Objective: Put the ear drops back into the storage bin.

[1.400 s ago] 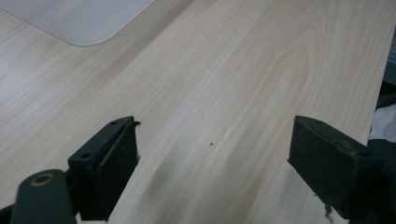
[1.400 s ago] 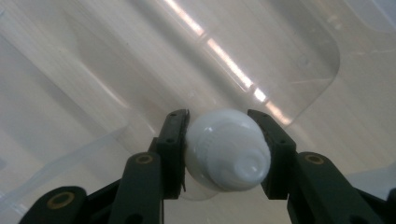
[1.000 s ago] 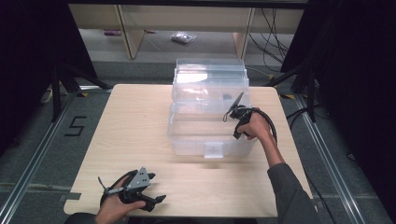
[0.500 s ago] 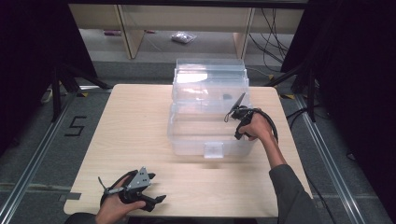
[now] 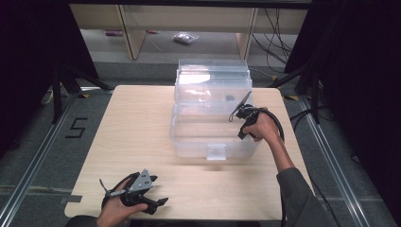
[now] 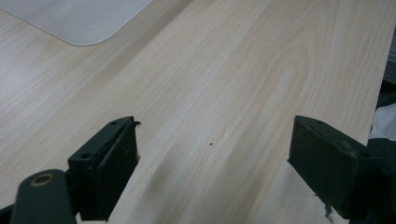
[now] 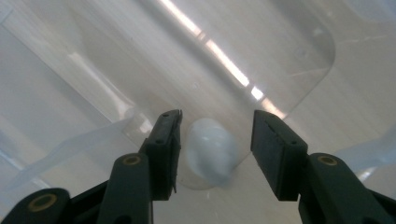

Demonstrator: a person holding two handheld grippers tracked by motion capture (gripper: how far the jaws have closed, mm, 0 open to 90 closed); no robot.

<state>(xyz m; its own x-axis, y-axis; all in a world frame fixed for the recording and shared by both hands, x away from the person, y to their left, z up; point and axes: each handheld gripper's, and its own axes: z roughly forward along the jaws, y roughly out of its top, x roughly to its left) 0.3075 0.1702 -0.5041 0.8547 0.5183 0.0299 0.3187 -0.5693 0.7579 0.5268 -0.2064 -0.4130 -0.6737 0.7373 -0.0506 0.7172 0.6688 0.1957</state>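
Right gripper (image 7: pixel 215 140) is at the right side of the clear plastic box (image 5: pixel 213 113) on the worktop (image 5: pixel 132 123); its jaws are spread to either side of a small white knob (image 7: pixel 208 151), not yet closed on it. Box contents cannot be made out through the plastic. Left gripper (image 6: pixel 210 158) rests near the worktop's near edge, jaws spread on nothing, well apart from the box, so the right hand is nearer.

From my high view I can read one mark: a black "5" (image 5: pixel 76 127) on the grey floor (image 5: pixel 28 156) left of the table (image 5: pixel 137 123). I find no other readable lettering anywhere.
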